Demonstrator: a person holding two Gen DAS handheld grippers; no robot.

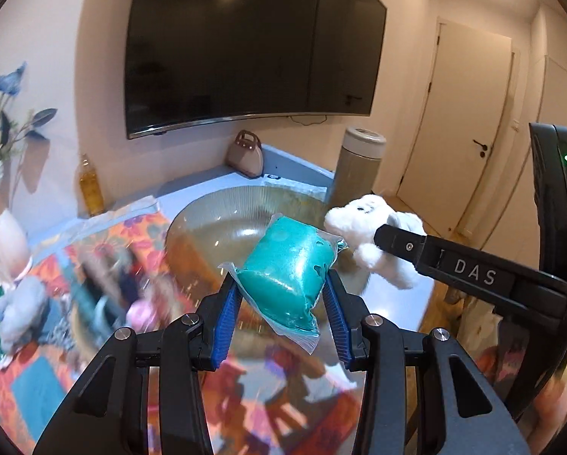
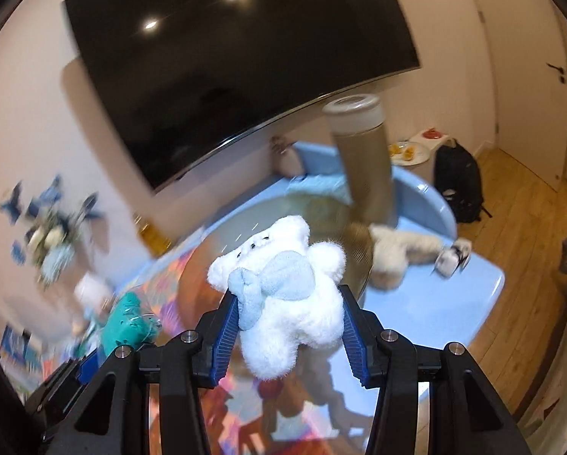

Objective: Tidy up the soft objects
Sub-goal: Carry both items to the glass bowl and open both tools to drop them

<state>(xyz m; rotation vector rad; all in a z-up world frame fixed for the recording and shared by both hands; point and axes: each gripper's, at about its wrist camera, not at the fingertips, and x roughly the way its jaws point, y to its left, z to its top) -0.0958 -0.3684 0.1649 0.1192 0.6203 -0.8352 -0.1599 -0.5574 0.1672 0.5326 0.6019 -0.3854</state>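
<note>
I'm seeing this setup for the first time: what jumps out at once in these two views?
A teal sponge in clear wrap sits clamped in the left hand-held gripper, over a large ribbed glass bowl. Beside it, the right hand-held gripper grips a white plush toy. Behind both, a big dark TV fills the wall.

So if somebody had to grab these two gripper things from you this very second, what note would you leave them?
Left gripper: shut on the teal sponge in plastic wrap, held above the big glass bowl.
Right gripper: shut on the white plush toy, also over the bowl.
Done: both items picked up.
Left: set them down, apparently in the bowl. Then the cream plush beside the bowl and the grey plush on the colourful cloth.
</note>
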